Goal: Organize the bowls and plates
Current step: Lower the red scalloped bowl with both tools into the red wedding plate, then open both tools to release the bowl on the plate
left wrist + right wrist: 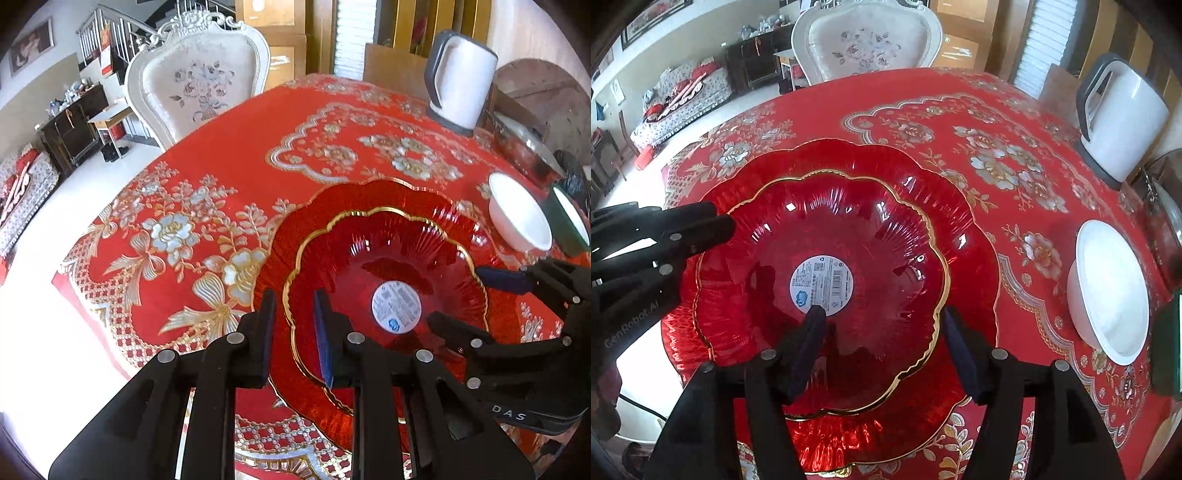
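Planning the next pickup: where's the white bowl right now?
The white bowl sits on the red tablecloth, right of the stacked red glass dishes and nearer than the white kettle.

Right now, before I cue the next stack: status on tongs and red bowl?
Left tongs narrow at red bowl rim, grip unclear. Right tongs open, straddling near rim. Bowl nested on red plate. Nothing blocking.

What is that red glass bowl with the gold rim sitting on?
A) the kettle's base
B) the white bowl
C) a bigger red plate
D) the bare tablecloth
C: the red glass bowl with the round sticker sits nested inside a bigger red plate, whose scalloped edge shows all around it; the white bowl stands apart to one side on the tablecloth.
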Demonstrator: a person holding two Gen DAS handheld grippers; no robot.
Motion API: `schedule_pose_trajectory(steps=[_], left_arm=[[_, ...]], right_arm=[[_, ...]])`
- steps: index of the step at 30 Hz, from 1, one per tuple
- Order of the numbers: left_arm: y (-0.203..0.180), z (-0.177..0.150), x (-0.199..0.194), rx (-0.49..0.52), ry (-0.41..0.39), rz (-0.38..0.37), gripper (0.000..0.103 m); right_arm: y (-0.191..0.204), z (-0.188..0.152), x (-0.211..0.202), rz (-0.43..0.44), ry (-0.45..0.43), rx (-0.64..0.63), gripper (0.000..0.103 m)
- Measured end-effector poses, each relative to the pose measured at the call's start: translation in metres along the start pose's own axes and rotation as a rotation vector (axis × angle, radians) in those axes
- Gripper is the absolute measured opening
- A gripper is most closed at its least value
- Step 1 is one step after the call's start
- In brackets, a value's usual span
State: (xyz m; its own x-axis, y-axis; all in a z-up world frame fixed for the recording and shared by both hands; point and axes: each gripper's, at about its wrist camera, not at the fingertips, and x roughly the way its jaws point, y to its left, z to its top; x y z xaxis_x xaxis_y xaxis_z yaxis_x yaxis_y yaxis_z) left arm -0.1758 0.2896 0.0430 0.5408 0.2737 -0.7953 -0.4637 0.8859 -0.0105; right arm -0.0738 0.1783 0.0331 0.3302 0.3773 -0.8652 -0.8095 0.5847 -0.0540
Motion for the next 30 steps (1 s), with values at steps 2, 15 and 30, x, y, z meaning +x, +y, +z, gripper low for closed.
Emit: schedule_pose_trajectory(steps=[2,15,30], left_arm=[[-0.001,0.002,-0.002,-0.001,-0.011,0.001,0.020],[-0.016,0.009,-0.011,-0.055,-0.063,0.007,0.021],[-0.077,0.027,-0.034,0.026,-0.165,-0.063,0.046]], right_arm=[[-0.004,0.000,-0.005,0.016,-0.013,0.024,0.065],[-0.013,-0.005,-0.043,-0.020,-0.137,0.123,0.072],[-0.053,-0.018,-0.078,-0.122,-0.262,0.256,0.075]])
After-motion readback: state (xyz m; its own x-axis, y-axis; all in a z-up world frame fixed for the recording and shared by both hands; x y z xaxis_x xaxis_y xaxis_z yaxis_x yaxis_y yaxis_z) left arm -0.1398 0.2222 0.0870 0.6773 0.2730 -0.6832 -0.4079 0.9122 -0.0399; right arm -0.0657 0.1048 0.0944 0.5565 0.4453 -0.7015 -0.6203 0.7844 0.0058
